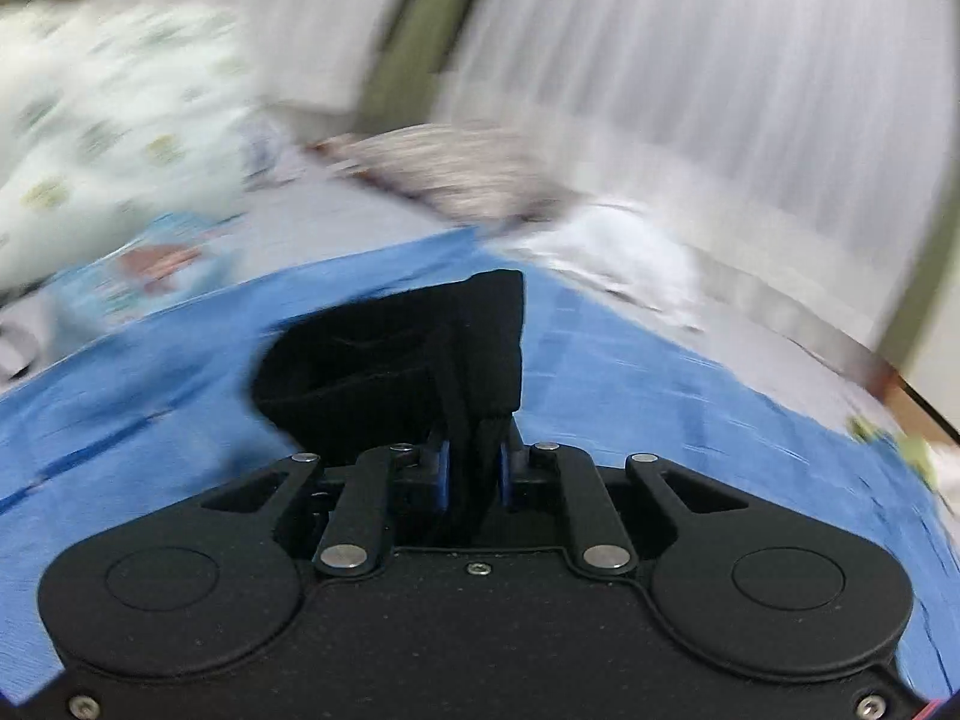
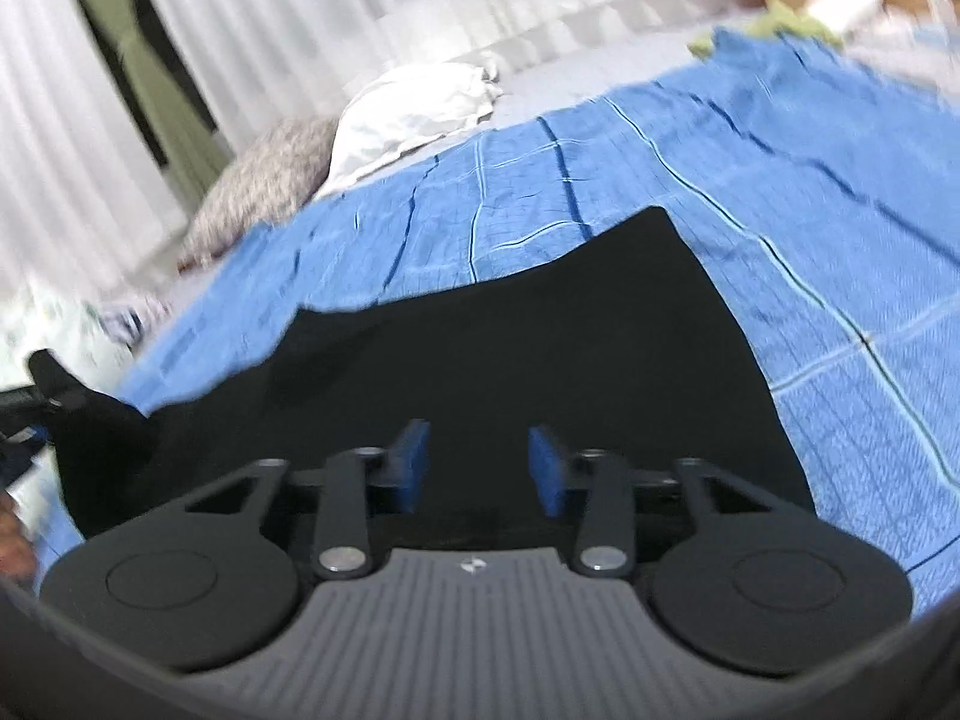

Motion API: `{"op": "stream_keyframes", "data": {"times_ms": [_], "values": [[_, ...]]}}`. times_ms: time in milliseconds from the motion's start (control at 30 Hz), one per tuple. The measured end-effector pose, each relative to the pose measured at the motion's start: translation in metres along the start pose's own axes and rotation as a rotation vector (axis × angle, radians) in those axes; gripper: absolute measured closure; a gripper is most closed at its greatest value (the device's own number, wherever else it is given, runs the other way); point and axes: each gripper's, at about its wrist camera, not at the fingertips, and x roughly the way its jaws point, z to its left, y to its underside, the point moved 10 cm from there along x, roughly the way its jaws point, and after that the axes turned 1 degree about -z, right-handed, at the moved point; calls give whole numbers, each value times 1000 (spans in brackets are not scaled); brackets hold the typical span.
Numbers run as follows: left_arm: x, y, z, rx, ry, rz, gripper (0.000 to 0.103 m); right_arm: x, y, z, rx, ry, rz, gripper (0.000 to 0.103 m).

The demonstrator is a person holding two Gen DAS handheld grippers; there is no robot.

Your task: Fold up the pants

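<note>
A bed (image 2: 600,69) is covered by a blue checked blanket (image 2: 810,192). Black pants (image 2: 540,348) are spread on the blanket; a white pillow (image 2: 414,108) and a grey pillow (image 2: 264,186) are seen beyond it.

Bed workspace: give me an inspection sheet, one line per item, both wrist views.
Surface: blue checked bedspread, creased, spread over the bed.
Job's things: black pants, partly lying on the bedspread; one bunched end lifted in the left gripper.
Clutter: white pillow, speckled grey cushion, pale patterned bedding, small green item at the far edge.
Grippers: left gripper, jaws shut on the pants; right gripper, jaws open over the pants, gripping nothing.
Cables: nothing seen.
Surroundings: white curtains; left view blurred.
</note>
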Motion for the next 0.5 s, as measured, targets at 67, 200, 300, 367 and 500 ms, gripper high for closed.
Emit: {"op": "stream_keyframes", "data": {"times_ms": [67,200,300,367,500], "values": [[-11,9,-58,93,92,-7,90,-4,-7,-11,46,-26,-6,62],[-16,71,-164,279,300,138,82,-9,-17,-38,110,-29,-10,62],[-9,148,-214,469,403,377,70,-7,-15,-59,195,-54,7,62],[-13,186,-226,581,425,463,65,0,-5,-69,249,-81,41,62],[-40,190,-220,609,478,406,47,14,12,-69,277,-106,64,52]]}}
